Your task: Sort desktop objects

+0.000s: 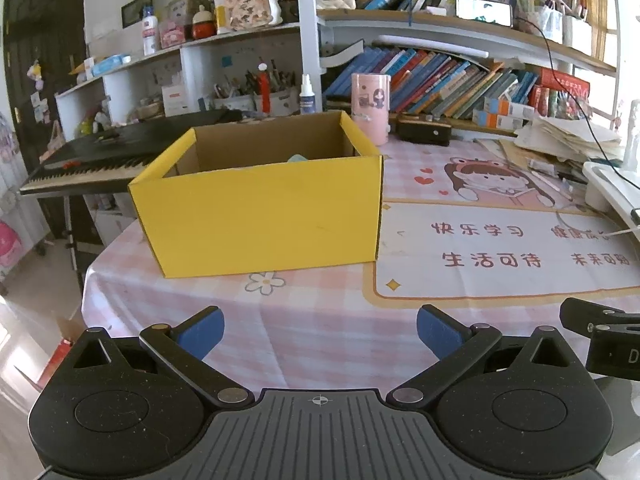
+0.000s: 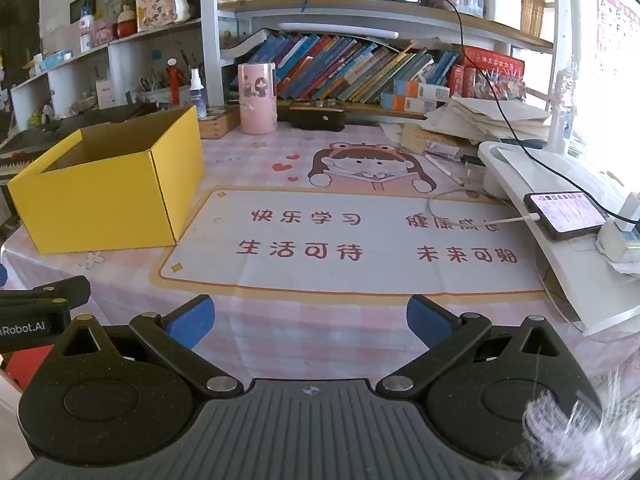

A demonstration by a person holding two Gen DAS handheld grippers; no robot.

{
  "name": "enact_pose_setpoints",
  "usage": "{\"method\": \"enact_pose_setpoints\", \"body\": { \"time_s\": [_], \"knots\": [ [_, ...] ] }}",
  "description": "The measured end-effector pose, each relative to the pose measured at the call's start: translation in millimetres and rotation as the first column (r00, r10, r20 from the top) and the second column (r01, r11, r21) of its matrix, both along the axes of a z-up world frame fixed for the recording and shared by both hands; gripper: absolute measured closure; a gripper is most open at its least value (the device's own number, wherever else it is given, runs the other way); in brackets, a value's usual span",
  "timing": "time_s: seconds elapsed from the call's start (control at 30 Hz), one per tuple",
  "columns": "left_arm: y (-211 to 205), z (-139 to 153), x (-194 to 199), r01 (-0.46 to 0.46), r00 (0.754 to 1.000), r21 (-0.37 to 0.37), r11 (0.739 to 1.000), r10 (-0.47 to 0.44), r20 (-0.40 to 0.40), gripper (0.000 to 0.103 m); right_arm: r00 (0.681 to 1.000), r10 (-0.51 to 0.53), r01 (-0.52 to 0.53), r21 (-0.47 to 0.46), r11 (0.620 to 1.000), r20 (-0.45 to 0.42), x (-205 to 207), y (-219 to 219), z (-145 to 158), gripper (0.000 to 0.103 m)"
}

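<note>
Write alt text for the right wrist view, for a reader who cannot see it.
An open, empty right gripper hovers over a pink checked desk mat, with an open yellow box at left and a charging phone at right.

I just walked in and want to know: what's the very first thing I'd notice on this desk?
Probably the bright yellow box, standing open at the left end of the pink checked tablecloth. Next comes the cartoon girl mat with red writing beside it, and the pink cup behind, in front of the bookshelf.
</note>
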State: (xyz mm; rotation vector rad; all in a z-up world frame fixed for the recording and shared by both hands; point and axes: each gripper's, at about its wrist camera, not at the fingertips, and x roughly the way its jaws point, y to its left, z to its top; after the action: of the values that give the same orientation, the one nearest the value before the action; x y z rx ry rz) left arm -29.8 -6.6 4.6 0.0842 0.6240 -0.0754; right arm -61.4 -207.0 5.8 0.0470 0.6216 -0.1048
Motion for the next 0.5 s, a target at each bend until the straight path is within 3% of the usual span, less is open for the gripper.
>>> {"method": "enact_pose_setpoints", "body": {
  "time_s": [0.5],
  "knots": [
    [-8.2,-2.0,0.3,0.018,1.0,-0.008,1.0,-0.018,-0.022,0.0,1.0,-0.013,0.013,0.002,1.0,-0.013,-2.9,-6.8,-1.4,0.0]
  ]
}}
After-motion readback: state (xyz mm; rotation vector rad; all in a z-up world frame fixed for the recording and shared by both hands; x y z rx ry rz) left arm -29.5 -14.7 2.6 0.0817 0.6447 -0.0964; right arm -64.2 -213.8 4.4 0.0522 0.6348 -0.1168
